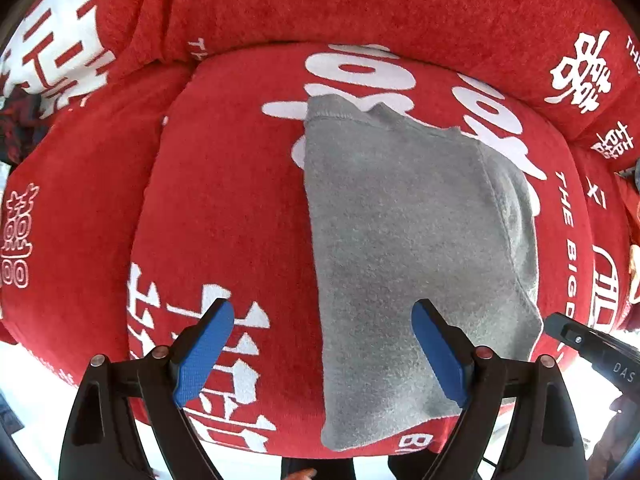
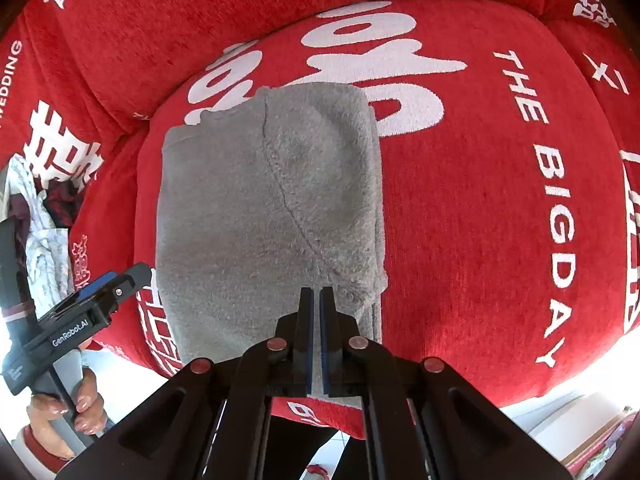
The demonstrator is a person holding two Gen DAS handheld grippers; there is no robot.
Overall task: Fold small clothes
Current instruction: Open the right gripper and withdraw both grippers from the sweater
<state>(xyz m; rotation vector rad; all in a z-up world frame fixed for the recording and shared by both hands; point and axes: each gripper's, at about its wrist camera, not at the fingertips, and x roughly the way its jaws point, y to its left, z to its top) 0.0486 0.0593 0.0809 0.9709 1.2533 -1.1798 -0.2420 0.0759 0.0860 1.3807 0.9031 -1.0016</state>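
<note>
A grey fleece garment (image 1: 404, 248) lies folded in a long strip on a red seat cushion (image 1: 224, 184); it also shows in the right wrist view (image 2: 256, 208). My left gripper (image 1: 324, 344) is open and empty, hovering over the garment's near left edge, with its right blue pad (image 1: 440, 356) above the cloth. My right gripper (image 2: 317, 320) has its jaws closed together over the garment's near right corner; I cannot tell whether cloth is pinched between them. The right gripper's tip (image 1: 580, 340) shows at the right of the left wrist view. The left gripper (image 2: 100, 300) shows at the left of the right wrist view.
The cushion belongs to a red sofa with white lettering; its backrest (image 2: 200, 20) rises behind. A pile of patterned clothes (image 2: 36, 208) lies at the left. A light floor (image 2: 560, 408) lies below the seat's front edge. A hand (image 2: 76, 404) grips the left handle.
</note>
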